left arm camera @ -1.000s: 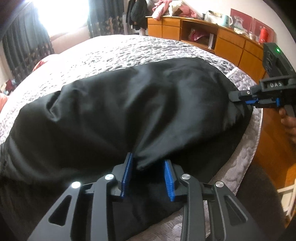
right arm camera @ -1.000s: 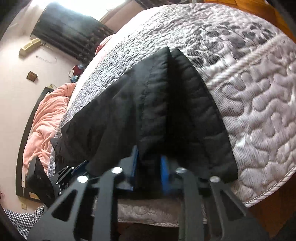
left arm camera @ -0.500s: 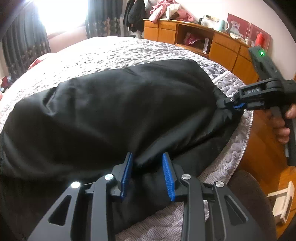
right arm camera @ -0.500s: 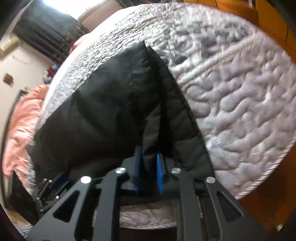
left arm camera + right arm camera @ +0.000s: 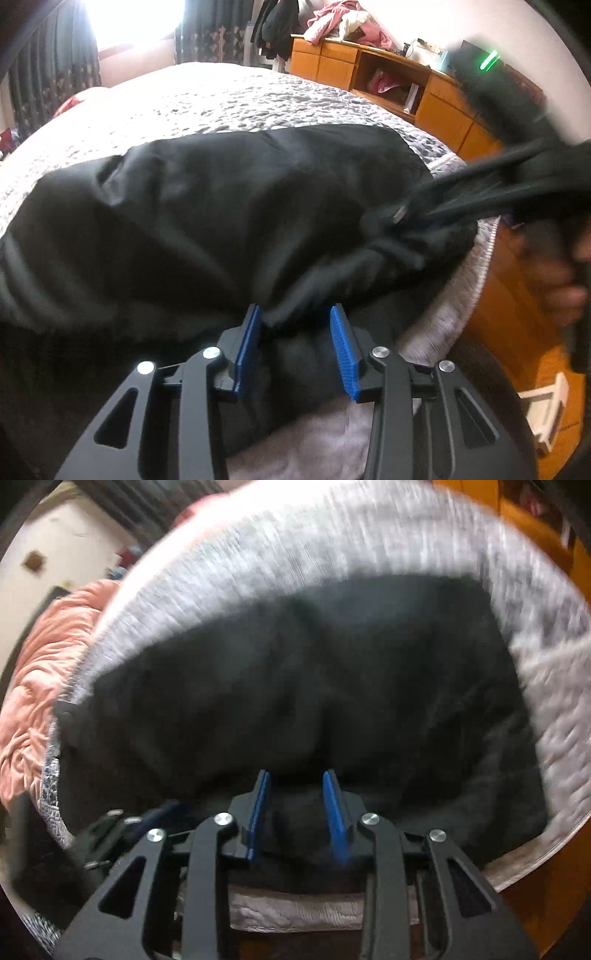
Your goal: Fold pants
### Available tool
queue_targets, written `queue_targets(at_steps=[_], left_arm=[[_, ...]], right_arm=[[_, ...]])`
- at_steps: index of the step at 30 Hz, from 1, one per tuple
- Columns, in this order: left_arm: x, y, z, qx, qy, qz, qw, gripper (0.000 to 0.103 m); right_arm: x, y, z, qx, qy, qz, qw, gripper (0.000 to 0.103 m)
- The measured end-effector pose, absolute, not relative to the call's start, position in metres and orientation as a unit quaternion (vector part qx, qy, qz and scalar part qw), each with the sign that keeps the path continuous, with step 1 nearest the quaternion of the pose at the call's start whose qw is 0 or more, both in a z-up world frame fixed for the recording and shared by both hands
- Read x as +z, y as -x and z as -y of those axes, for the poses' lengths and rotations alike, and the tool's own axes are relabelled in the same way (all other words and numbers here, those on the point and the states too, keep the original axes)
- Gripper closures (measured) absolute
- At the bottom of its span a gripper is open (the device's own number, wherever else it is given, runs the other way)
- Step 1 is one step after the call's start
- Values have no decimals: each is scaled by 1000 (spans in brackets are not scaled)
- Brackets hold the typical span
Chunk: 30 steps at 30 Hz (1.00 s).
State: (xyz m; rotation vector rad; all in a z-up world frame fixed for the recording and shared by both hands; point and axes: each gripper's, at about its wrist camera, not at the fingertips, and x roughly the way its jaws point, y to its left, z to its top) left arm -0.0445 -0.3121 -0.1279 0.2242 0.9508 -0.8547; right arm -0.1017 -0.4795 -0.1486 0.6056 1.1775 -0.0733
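Note:
Black pants (image 5: 207,221) lie in a folded heap on the grey quilted bed (image 5: 221,99). My left gripper (image 5: 295,325) has its blue pads apart, with a fold of the pants' near edge lying loosely between them. My right gripper (image 5: 297,794) also has its pads apart over the pants (image 5: 295,686) at their near edge. In the left wrist view the right gripper (image 5: 417,218) is a blurred shape at the pants' right end. In the right wrist view the left gripper (image 5: 122,827) shows at the lower left.
Orange wooden cabinets (image 5: 388,85) with clothes piled on top stand beyond the bed on the right. A wooden floor (image 5: 517,295) runs along the bed's right edge. A pink blanket (image 5: 40,672) lies past the pants at the bed's far end. Dark curtains (image 5: 48,85) hang by the window.
Both grippers were shut on the pants' edge a second ago; their pads now stand wider apart. The right gripper has swung in over the bed and its view is blurred by motion.

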Motion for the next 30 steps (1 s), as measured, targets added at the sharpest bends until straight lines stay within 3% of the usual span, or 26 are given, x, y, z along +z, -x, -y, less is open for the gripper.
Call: queue_targets(at_steps=[2, 4, 11, 18, 23, 24, 26, 27, 30], left_arm=[[-120, 40, 289, -396, -76, -465, 788, 61], [-113, 25, 252, -369, -34, -489, 790, 52], [-117, -57, 133, -214, 109, -552, 799, 49], [-132, -92, 133, -233, 162, -573, 769, 45], [-136, -111, 135, -227, 199, -583, 754, 30], [-137, -114, 134, -232, 218, -584, 747, 31], [-140, -117, 135, -222, 235, -584, 745, 49], [-141, -118, 136, -227, 242, -585, 740, 65], [-141, -114, 137, -227, 256, -580, 740, 85]], right_arm=[[-159, 104, 484, -40, -299, -546, 781, 81], [-160, 107, 489, -39, -317, -541, 778, 81], [-154, 106, 481, -53, -290, -551, 781, 80], [-151, 94, 453, -62, -250, -561, 787, 77], [-151, 91, 447, -62, -249, -562, 786, 77], [-151, 90, 448, -61, -251, -561, 786, 77], [-152, 91, 448, -59, -253, -561, 786, 77], [-153, 90, 448, -60, -252, -561, 786, 77], [-153, 92, 449, -60, -254, -561, 785, 77]])
